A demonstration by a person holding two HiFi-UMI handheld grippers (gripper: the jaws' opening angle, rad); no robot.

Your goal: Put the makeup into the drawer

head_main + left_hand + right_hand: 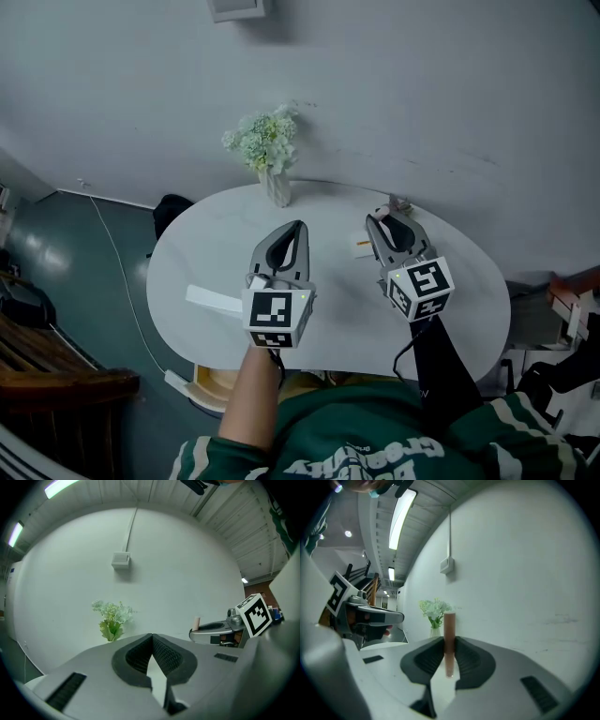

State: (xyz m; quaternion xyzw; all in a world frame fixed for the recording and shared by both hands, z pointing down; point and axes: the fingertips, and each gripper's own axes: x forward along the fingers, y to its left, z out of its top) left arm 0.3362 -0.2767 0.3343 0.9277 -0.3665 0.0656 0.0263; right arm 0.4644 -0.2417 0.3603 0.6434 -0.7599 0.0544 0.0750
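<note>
My right gripper (449, 641) is shut on a slim pinkish-brown makeup tube (449, 634), which stands upright between the pads. The left gripper view shows that tube (196, 623) poking up from the right gripper's tip. In the head view the right gripper (389, 217) hovers over the right half of the white oval table (469, 309). My left gripper (298, 225) hangs over the table's middle, level with the right one. Its jaws (151, 637) meet at the tips with nothing between them. I cannot make out a drawer for certain.
A vase of pale green flowers (267, 150) stands at the table's far edge by the white wall. A small cream object (361, 246) lies left of the right gripper. A flat white piece (211, 298) lies left of the left gripper. Dark furniture (37, 356) stands at the far left.
</note>
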